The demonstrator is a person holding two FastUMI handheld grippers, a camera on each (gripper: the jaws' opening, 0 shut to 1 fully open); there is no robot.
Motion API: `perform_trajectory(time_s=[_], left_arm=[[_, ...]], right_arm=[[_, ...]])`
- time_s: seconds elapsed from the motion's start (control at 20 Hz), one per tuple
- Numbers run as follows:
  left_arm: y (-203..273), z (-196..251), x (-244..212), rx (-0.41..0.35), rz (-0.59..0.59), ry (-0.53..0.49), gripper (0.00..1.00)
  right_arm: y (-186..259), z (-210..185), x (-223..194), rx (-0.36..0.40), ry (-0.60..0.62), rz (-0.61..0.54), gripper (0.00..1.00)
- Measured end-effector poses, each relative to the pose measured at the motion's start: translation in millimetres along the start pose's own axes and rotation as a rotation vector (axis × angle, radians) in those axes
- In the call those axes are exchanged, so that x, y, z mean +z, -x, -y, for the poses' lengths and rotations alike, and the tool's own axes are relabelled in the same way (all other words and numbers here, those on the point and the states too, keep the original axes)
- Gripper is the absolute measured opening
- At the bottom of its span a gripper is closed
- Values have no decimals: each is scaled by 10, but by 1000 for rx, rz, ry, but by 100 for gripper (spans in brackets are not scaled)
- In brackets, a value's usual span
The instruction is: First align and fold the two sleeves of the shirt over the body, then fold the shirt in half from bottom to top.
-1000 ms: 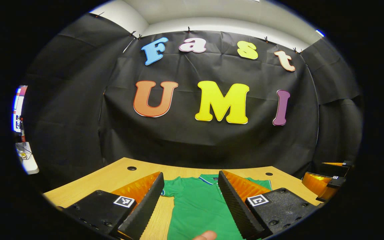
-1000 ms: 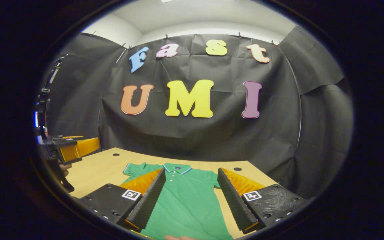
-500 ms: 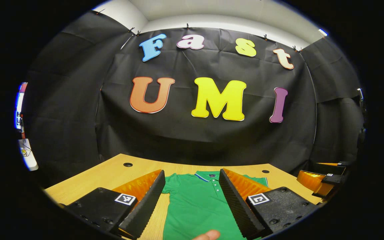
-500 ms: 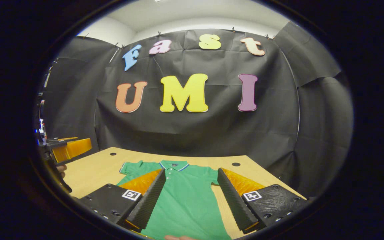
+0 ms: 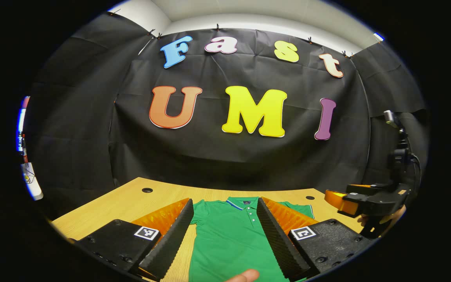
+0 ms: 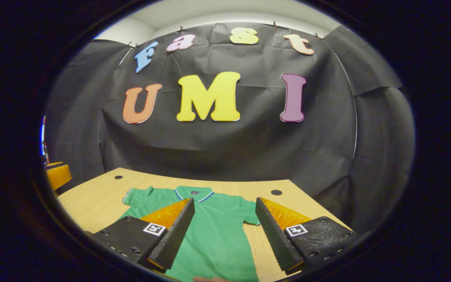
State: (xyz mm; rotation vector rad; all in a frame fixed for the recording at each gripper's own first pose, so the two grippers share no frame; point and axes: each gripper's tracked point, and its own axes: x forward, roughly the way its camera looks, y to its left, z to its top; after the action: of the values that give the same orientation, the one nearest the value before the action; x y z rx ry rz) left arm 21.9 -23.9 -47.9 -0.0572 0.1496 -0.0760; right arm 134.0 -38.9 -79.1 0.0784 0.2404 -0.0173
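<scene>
Shirt (image 6: 213,231) is lying flat on table (image 6: 92,199), collar pointing toward frame top; both grippers (image 5: 223,235) (image 6: 222,235) are hovering released.

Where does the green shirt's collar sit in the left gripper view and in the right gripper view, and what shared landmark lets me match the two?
Left gripper view: the collar sits low and centre, between the left gripper's open fingers.
Right gripper view: the collar sits low, left of centre, just above the right gripper's left fingertip.
Shared landmark: the round hole in the wooden table's far left corner.
</scene>
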Motion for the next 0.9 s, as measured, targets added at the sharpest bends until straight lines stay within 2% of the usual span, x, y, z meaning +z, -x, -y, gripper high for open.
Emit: perform_trajectory(time_s=[0.15,0.35,0.55,0.7,0.9], left_arm=[[2,-12,-4,-2,-2,2,100],[-17,-54,12,7,13,-20,100],[-12,-99,-9,15,8,-52,100],[-21,-127,34,9,29,-61,100],[-84,-186,-46,35,18,-40,100]], right_arm=[[-431,108,-86,-60,28,-37,95],[-966,119,-144,-95,95,-80,95],[-1524,430,-241,-190,112,-136,95],[-1750,844,-591,-282,84,-212,95],[-1915,1176,-1040,-333,54,-296,94]])
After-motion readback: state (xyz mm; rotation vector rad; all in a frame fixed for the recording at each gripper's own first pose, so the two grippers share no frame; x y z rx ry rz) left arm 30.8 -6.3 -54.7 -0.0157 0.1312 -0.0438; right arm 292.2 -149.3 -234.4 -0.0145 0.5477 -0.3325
